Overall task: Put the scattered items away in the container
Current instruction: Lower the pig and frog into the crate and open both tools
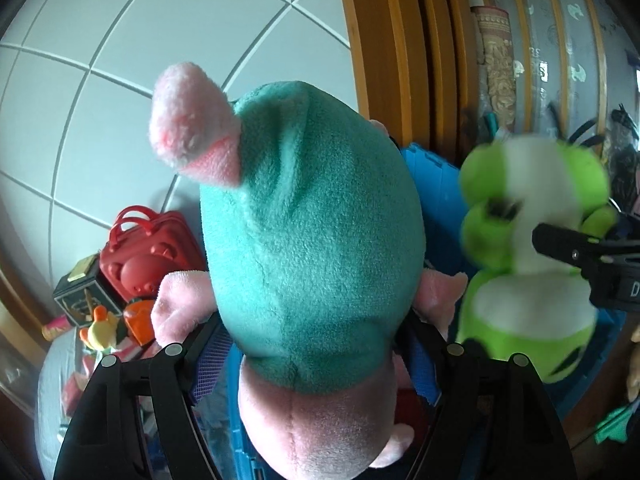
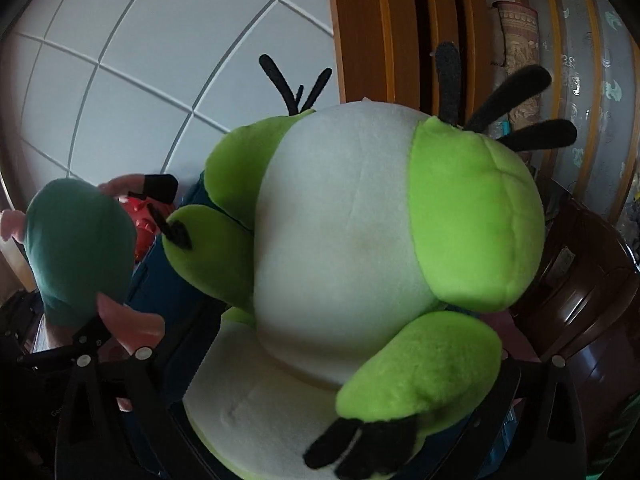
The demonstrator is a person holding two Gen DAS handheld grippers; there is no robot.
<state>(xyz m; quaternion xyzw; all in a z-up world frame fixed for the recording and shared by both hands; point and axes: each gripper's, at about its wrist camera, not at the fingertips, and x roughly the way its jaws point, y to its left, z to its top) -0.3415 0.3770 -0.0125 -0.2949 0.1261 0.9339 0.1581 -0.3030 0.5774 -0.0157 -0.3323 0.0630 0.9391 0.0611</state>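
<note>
A white tiled floor [image 1: 120, 40] with grey grout lines carries a cluster at its left: a red toy case [image 1: 148, 256], a dark box [image 1: 82, 296] and an orange toy [image 1: 138, 318].

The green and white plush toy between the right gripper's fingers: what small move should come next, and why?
Probably draw the right gripper back from the green and white plush toy. Its jaws stand wide with the toy between them, above the blue container, so the toy looks released; whether it rests inside is unclear.
</note>
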